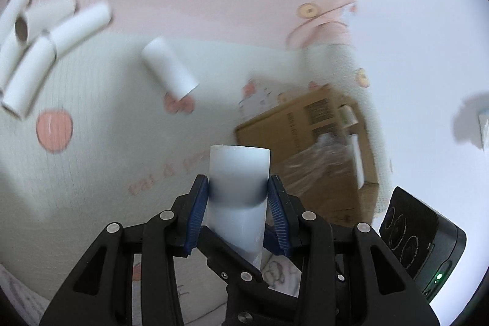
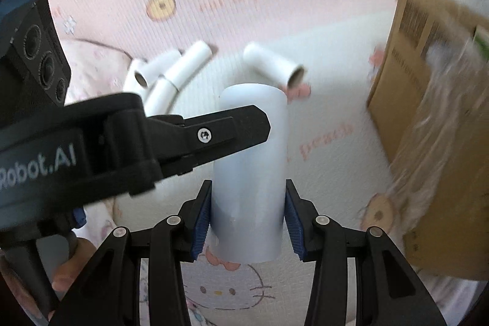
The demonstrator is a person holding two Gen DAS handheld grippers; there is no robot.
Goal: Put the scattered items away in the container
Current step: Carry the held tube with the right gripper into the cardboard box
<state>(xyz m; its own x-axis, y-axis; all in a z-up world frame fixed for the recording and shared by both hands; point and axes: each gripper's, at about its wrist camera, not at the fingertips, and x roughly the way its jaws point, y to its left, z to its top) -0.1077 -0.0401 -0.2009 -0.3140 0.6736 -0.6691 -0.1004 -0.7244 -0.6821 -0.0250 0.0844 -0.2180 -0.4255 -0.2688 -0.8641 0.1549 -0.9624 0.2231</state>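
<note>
My left gripper (image 1: 238, 188) has its jaws clamped on a white tube (image 1: 240, 173); my right gripper (image 2: 248, 216) brackets the same tube (image 2: 250, 167), whether its pads touch I cannot tell. Beyond: one loose tube (image 1: 169, 71), then a pile of tubes (image 1: 39, 45) on the cartoon-print cloth (image 1: 91, 158). Cardboard box (image 1: 308, 124) at right

White tubes (image 2: 272, 63) lie on a pink and white sheet (image 2: 244, 5) printed with cartoon cats and peach rounds, beside a brown cardboard box (image 2: 397, 75), while black fingers (image 2: 201, 219) carry blue ribbed pads.
</note>
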